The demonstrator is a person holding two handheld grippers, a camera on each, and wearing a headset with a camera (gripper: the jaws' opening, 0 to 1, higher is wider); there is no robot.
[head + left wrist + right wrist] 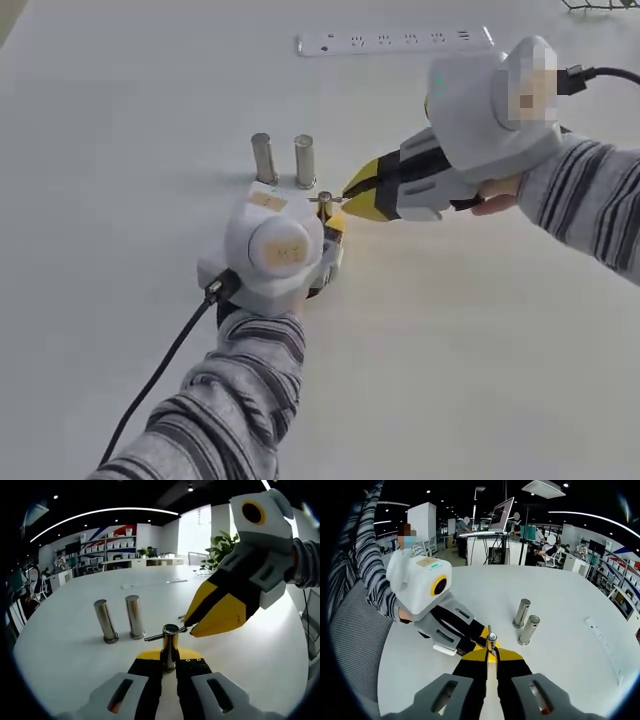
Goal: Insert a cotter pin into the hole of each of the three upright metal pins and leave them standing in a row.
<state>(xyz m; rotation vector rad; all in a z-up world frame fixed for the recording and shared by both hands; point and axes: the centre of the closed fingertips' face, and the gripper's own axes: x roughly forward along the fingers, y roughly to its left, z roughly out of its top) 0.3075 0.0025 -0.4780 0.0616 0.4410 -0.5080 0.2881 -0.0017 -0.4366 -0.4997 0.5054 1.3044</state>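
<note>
Far left on the white bench (480,330), a silver cylindrical metal pin (263,158) and a second bare metal pin (305,160) stand upright, close side by side. Just right of them the left gripper (169,662) has its jaws clamped round the shaft of the third metal pin (170,635), which is upright with its base on the bench. A thin cotter pin (152,638) runs across that pin's head at the hole, and the right gripper (346,198), at the right, has its yellow jaws pinched tight on the cotter pin's right end.
</note>
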